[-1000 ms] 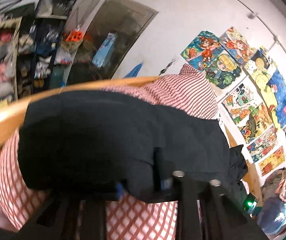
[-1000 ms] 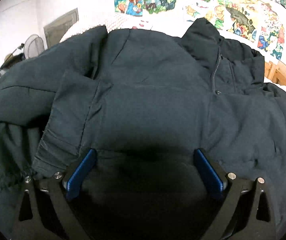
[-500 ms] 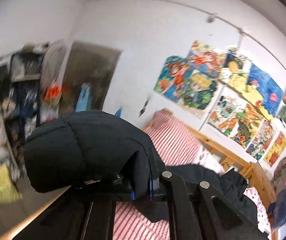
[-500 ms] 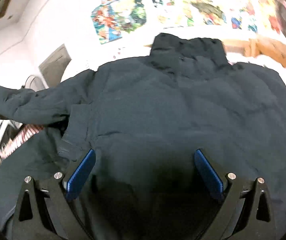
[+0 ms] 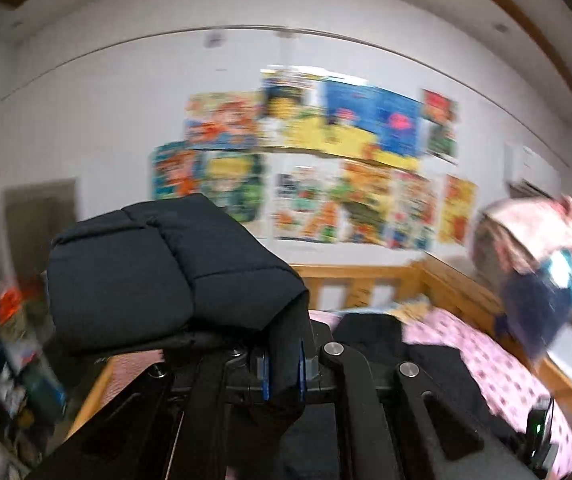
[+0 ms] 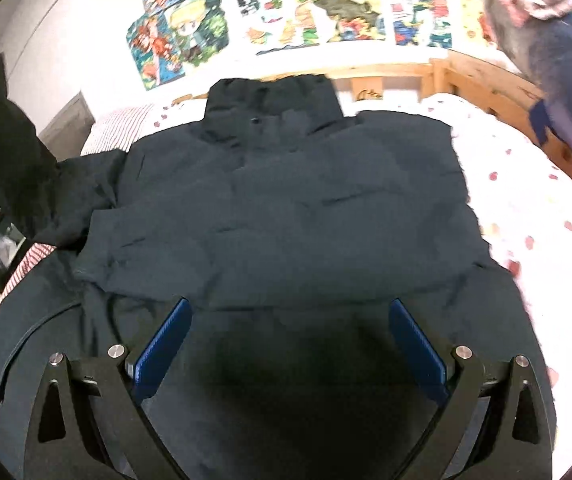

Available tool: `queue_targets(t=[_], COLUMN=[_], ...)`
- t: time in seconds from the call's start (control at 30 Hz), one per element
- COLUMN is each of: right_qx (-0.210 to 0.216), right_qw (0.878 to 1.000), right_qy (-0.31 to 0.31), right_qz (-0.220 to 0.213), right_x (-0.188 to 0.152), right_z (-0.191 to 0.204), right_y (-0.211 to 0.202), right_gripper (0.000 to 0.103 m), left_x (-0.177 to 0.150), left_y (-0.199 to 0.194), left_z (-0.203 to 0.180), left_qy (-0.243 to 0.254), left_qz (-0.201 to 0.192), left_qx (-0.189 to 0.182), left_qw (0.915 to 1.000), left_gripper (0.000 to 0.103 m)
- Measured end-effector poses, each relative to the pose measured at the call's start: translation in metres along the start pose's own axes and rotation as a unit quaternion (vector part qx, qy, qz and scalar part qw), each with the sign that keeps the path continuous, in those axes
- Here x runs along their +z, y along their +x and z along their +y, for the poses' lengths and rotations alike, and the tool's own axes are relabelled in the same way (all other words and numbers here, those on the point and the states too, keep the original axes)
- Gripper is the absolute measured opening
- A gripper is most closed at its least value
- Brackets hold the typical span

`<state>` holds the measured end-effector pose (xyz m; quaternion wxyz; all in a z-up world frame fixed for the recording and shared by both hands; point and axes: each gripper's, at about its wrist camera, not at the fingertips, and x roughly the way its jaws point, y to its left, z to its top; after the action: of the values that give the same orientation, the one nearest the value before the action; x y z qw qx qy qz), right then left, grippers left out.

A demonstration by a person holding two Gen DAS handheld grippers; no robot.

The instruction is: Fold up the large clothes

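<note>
Folding was judged partly done: the dark jacket (image 6: 286,208) lay spread on the bed (image 6: 526,200), its body flat, one sleeve (image 5: 166,272) raised at centre left. The left gripper (image 5: 284,364) was clenched on that sleeve. The right gripper (image 6: 286,340) hovered spread, empty, over the hem at lower centre

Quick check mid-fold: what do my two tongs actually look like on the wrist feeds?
Both match. The left tongs and right tongs have black frames with triangular cut-outs and round silver bolt heads at the joints. Each finger carries a flat blue ribbed pad. No cables, markings or sleeves show in either view. A small green light glows low on the right of the left view; I cannot tell what it belongs to.
</note>
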<state>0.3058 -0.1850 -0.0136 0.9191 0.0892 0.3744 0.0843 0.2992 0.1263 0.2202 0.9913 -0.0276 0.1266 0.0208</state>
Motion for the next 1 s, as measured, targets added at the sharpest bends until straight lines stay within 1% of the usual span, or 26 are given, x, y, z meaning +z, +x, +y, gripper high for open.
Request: queue_targets(t=[0.1,0.2,0.3,0.37,0.43,0.5,0.53,0.63,0.7,0.8,0.83,0.87,0.97,1.0], right_qx=[-0.019,-0.041,-0.059,-0.068,-0.080,-0.081,-0.074,-0.061,-0.059,-0.061,-0.062,-0.063,-0.067,-0.068], right_qw=[1.000,0.999,0.997,0.996,0.995,0.994,0.993,0.991,0.990,0.990,0.990,0.990,0.990,0.990], right_qy=[0.008,0.017,0.036,0.050,0.060,0.075,0.088,0.113,0.120,0.124,0.124,0.123,0.122,0.122], right_qz=[-0.008,-0.019,-0.029,-0.027,-0.024,-0.026,-0.029,-0.040,-0.041,-0.038,-0.038,-0.037,-0.036,-0.034], right_x=[-0.007,-0.013,-0.019,-0.023,-0.028,-0.033,-0.035,-0.040,-0.043,-0.047,-0.048,-0.049,-0.053,-0.055], right_z=[-0.017,-0.034,-0.053,-0.067,-0.079,-0.091,-0.098,-0.109,-0.113,-0.116,-0.117,-0.116,-0.114,-0.114], right_y=[-0.012,-0.023,-0.028,-0.028,-0.025,-0.023,-0.022,-0.018,-0.011,-0.001,0.002,0.003,0.006,0.008], right_gripper=[0.097,0.097,0.097,0.097,0.097,0.097,0.097,0.097,0.097,0.097,0.097,0.097,0.097,0.097], left_x=[-0.004,-0.017,-0.045,-0.067,-0.091,-0.113,-0.125,-0.152,-0.166,-0.182,-0.186,-0.187,-0.189,-0.191], left_y=[0.013,0.027,0.044,0.059,0.076,0.085,0.094,0.116,0.125,0.131,0.133,0.133,0.131,0.129], left_z=[-0.043,-0.078,-0.109,-0.126,-0.141,-0.153,-0.161,-0.176,-0.181,-0.179,-0.177,-0.178,-0.177,-0.177], left_qy=[0.031,0.046,0.049,0.050,0.044,0.047,0.052,0.062,0.066,0.061,0.055,0.053,0.052,0.051], left_qz=[0.007,0.024,0.051,0.077,0.112,0.139,0.158,0.209,0.235,0.265,0.273,0.277,0.283,0.283], left_qx=[-0.051,-0.094,-0.138,-0.165,-0.187,-0.195,-0.198,-0.198,-0.197,-0.197,-0.204,-0.208,-0.228,-0.237], left_qw=[0.9982,0.9942,0.9878,0.9821,0.9750,0.9697,0.9660,0.9556,0.9496,0.9421,0.9385,0.9366,0.9303,0.9279], left_gripper=[0.009,0.009,0.009,0.009,0.009,0.009,0.009,0.010,0.010,0.011,0.013,0.014,0.024,0.033])
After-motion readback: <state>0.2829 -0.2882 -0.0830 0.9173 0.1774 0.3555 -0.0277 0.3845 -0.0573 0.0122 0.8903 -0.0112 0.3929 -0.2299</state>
